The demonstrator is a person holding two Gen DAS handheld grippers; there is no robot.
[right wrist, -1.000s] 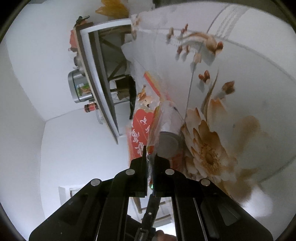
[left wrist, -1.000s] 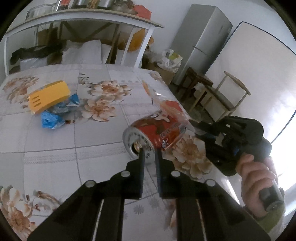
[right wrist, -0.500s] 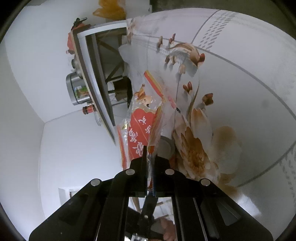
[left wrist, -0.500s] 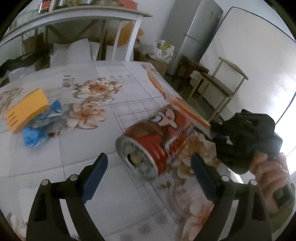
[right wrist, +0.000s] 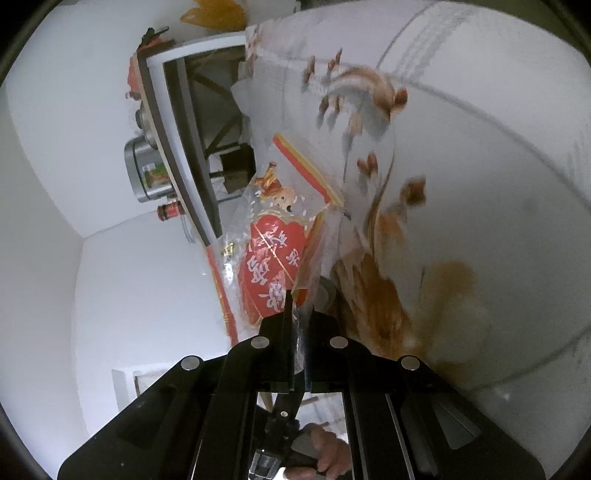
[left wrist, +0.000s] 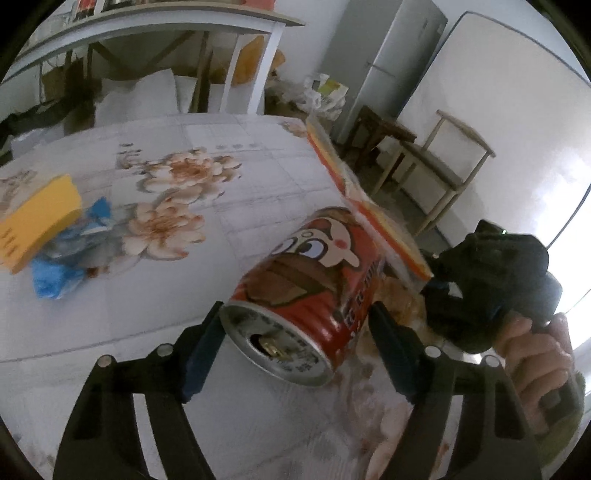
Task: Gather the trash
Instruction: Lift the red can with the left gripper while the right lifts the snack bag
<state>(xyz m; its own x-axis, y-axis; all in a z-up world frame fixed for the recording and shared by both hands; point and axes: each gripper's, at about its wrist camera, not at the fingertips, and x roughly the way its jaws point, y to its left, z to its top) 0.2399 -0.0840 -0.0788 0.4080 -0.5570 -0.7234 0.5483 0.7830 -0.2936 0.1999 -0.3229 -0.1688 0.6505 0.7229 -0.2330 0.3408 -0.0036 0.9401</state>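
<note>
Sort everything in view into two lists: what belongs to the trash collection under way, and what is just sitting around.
In the job:
- red cartoon-printed metal can, lying on its side between the open left gripper fingers
- clear plastic bag with red and gold print, pinched by the right gripper
- crumpled blue wrapper
- yellow box

Lying about:
- wooden chair
- grey fridge
- white shelf table

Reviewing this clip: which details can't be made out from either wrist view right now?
- Left wrist view: whether the left tool touches the can; its sides cover the pads.
- Right wrist view: the can's far end is mostly hidden behind the plastic bag pinched in the right tool.
- Left wrist view: the yellow box and blue wrapper are too blurred to read.
</note>
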